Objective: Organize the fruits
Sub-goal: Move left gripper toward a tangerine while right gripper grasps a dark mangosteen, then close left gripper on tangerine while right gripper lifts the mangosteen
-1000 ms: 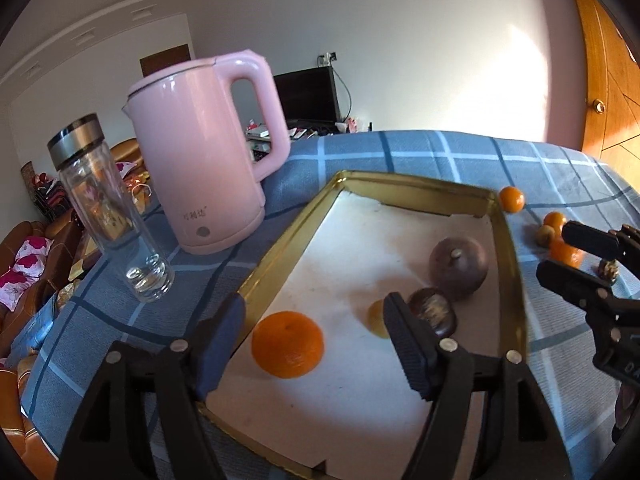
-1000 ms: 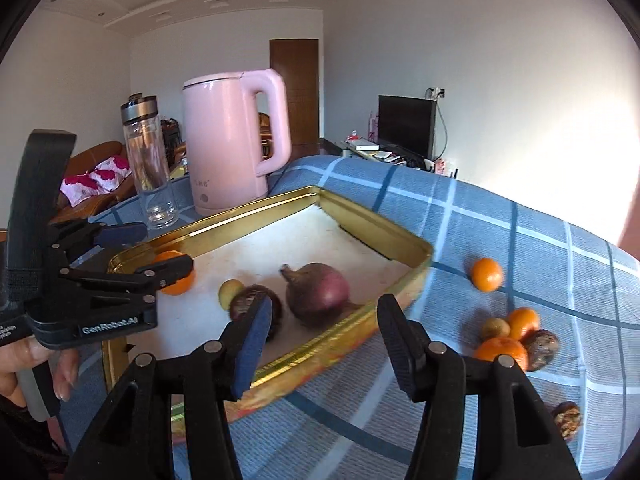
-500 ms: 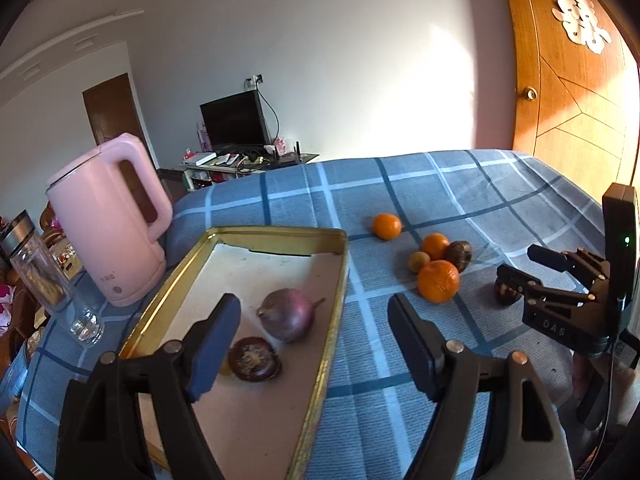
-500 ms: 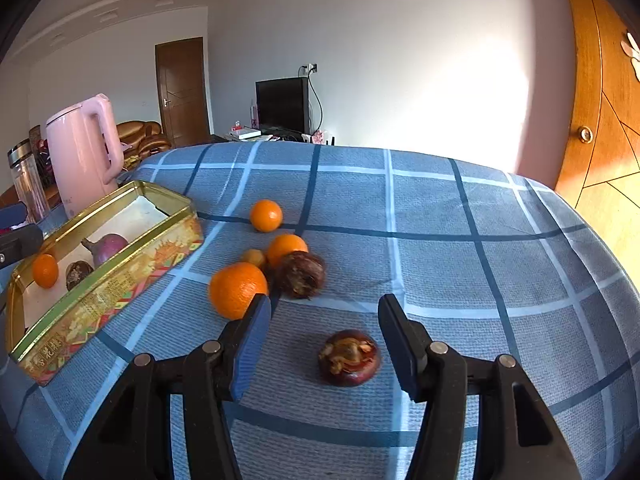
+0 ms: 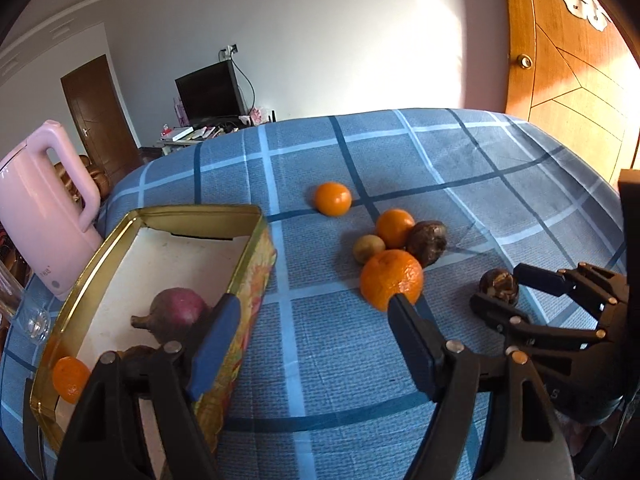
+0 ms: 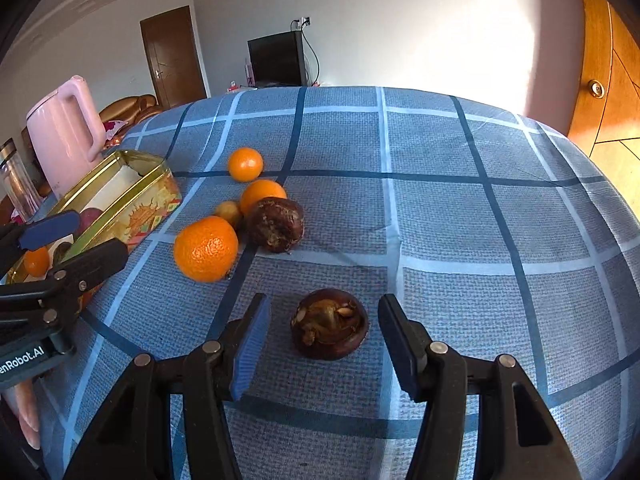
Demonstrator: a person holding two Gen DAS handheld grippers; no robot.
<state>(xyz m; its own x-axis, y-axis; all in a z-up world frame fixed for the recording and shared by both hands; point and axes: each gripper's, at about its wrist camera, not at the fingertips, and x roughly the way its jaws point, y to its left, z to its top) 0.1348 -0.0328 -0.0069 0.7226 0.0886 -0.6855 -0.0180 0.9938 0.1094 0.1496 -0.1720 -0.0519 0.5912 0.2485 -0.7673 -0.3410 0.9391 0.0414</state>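
Hovering low over the blue checked tablecloth (image 6: 440,216), the right gripper (image 6: 324,344) has its jaws apart around a dark brown fruit (image 6: 329,323), not touching it. At ten o'clock lies a big orange (image 6: 206,249). The left gripper (image 5: 314,344) is open and empty beside the gold tin (image 5: 256,280).

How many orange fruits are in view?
4. One lies alone farthest back on the cloth, one in the cluster's rear, a large one in front, one inside the tin. Others may be hidden there.
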